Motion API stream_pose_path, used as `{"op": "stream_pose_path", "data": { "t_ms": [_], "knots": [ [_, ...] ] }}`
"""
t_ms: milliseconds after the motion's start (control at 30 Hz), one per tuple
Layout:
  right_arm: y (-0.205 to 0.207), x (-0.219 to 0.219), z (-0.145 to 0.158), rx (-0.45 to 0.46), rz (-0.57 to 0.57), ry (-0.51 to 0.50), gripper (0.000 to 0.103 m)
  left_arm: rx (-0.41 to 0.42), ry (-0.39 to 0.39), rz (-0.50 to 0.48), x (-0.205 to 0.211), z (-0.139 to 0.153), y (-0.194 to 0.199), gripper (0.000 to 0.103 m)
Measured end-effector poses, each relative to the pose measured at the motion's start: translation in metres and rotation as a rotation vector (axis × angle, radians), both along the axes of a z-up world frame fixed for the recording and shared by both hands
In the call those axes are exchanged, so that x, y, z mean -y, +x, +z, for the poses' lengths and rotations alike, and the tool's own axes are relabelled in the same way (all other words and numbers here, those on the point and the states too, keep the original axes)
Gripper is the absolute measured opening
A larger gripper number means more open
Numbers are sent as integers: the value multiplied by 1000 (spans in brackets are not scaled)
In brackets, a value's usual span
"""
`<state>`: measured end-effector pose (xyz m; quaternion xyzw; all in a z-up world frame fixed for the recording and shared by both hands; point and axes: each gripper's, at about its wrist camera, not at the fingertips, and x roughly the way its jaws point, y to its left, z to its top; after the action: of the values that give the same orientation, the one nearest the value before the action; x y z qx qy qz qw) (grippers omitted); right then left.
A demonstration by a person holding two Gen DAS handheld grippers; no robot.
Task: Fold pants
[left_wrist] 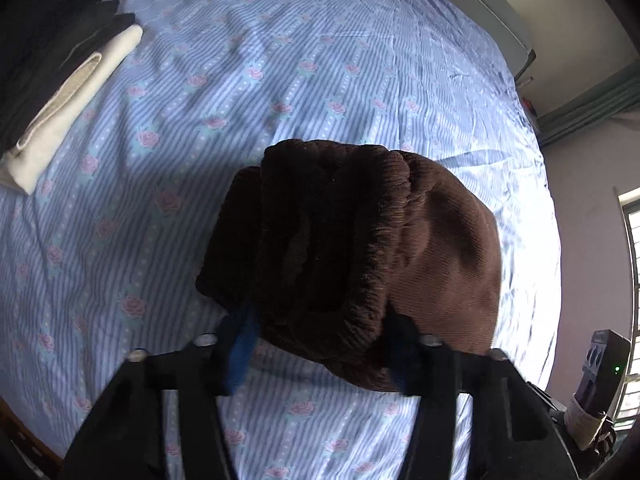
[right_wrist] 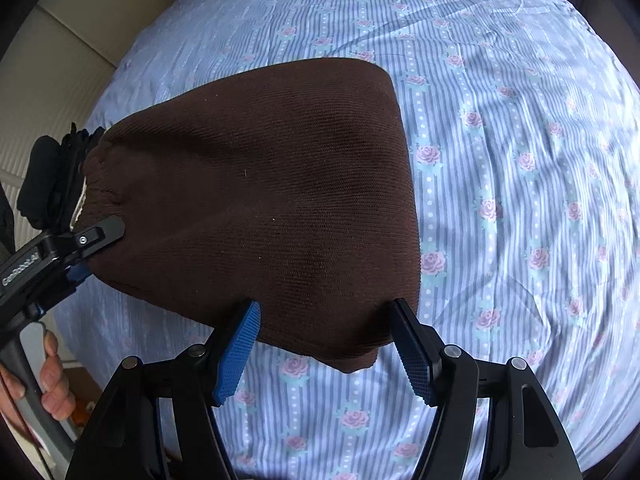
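Note:
The brown knitted pants lie in a thick folded bundle on the flowered blue bedsheet. My left gripper is shut on the gathered waistband end, which bulges over its fingers; one blue pad shows beside the cloth. The right wrist view shows the same pants spread wide and flat, with the left gripper pinching their left end. My right gripper stands open at the near edge of the pants. Its blue pads are bare, with the cloth edge lying between the fingertips.
A stack of folded black and white clothes sits at the bed's far left. A padded cream headboard borders the bed. A person's hand holds the left gripper's handle. A window and a small device are at the right.

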<state>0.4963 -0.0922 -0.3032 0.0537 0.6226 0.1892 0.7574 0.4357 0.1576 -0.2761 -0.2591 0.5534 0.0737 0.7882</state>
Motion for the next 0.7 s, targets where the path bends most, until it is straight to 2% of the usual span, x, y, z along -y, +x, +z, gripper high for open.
{"op": "stream_pose_path", "data": {
  "t_ms": [33, 67, 100, 167, 300, 400, 467, 600, 700],
  "knots": [
    [-2, 7, 3, -1, -22, 21, 67, 32, -40, -2, -2, 9, -2, 38],
    [-6, 16, 8, 3, -49, 46, 69, 60, -74, 2, -4, 19, -2, 36],
    [-11, 25, 12, 13, -73, 69, 78, 82, -93, 7, -4, 28, -2, 35],
    [-24, 41, 19, 39, -100, 79, 89, 147, -124, 6, 0, 55, 2, 34],
    [-36, 46, 12, 8, -106, 68, 89, 265, -93, -71, 24, 99, 20, 33],
    [-33, 28, -4, -16, -87, 83, 89, 290, -111, -104, 33, 112, 35, 33],
    [-28, 10, -15, -23, -53, 56, 89, 287, -118, -108, 34, 117, 41, 33],
    [-23, -17, -24, 24, -25, -13, 89, 295, -140, -115, 33, 125, 46, 33],
    [-14, -8, -18, 79, -114, -89, 89, 306, -114, -140, 29, 125, 41, 33]
  ]
}}
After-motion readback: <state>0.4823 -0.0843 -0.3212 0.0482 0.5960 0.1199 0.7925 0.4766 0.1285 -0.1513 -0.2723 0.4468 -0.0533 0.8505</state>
